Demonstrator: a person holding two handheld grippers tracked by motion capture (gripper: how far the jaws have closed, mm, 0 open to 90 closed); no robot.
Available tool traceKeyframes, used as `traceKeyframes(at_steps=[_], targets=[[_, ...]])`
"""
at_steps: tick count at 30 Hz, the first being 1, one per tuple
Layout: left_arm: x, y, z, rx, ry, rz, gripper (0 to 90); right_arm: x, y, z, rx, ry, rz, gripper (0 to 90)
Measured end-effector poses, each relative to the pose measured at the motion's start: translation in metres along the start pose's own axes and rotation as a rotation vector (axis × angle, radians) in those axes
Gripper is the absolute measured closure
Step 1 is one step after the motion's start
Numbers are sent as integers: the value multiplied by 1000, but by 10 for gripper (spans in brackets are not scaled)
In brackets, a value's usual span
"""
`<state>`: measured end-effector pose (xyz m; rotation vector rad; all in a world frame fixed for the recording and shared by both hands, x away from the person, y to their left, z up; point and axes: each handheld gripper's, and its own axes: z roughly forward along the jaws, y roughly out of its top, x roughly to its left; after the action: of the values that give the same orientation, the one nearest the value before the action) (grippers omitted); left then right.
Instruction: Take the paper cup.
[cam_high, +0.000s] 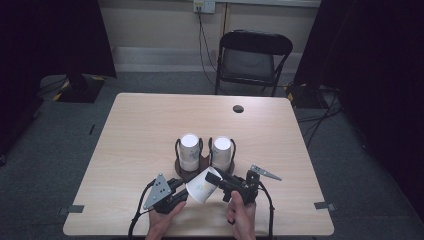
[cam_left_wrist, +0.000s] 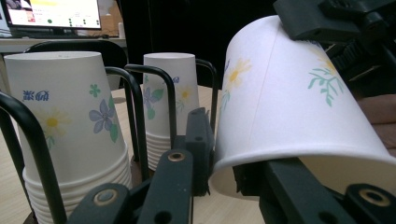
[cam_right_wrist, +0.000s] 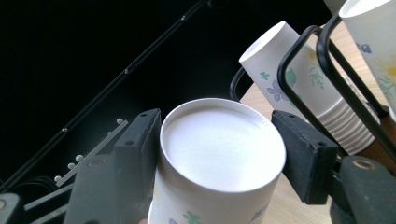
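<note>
Two stacks, one loose cup: paper cup (cam_high: 202, 187) held on its side in the air above the near edge of the table (cam_high: 150, 125), just in front of the wire holder (cam_high: 205, 161).
Left gripper (cam_high: 184, 194): jaws narrow, pinching the wall of the cup at its open rim, one jaw inside the mouth and one outside.
Right gripper (cam_high: 216, 176): jaws close around the cup's closed base; firm press or slack not clear.
Risk of crushing: thin paper wall likely to buckle or crease under a hard pinch at the rim.
Risk of dropping: with one end slack, likely to swing on the other grip, slip and roll off the table edge.
Risk of toppling: holder just beyond the cup; a careless swing enough to knock a stack.
Count: one loose cup; two upside-down stacks, left stack (cam_high: 189, 150) and right stack (cam_high: 221, 150), cups per stack not countable; one holder; two grippers; one table; one chair (cam_high: 252, 55).
</note>
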<state>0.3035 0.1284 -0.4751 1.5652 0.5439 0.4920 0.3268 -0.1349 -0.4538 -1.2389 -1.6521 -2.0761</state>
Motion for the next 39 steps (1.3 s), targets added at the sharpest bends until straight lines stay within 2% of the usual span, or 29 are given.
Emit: traceKeyframes(at_steps=[7,13,22,29,35,39], targets=[[1,0,-1,16,-35,2,822,0,0,1,5,-32,-36,321],[1,2,-2,10,-56,-9,837,1,1,-2,-4,-66,-69,318],[3,4,-3,41,-69,-3,865,1,2,-2,4,-96,-112,305],[7,5,-4,64,-74,3,866,5,4,-2,21,-128,-183,291],[11,6,-8,72,-70,8,868,8,5,-4,26,-125,-232,289],[15,7,-11,98,-62,17,869,11,6,-6,30,-129,-281,288]])
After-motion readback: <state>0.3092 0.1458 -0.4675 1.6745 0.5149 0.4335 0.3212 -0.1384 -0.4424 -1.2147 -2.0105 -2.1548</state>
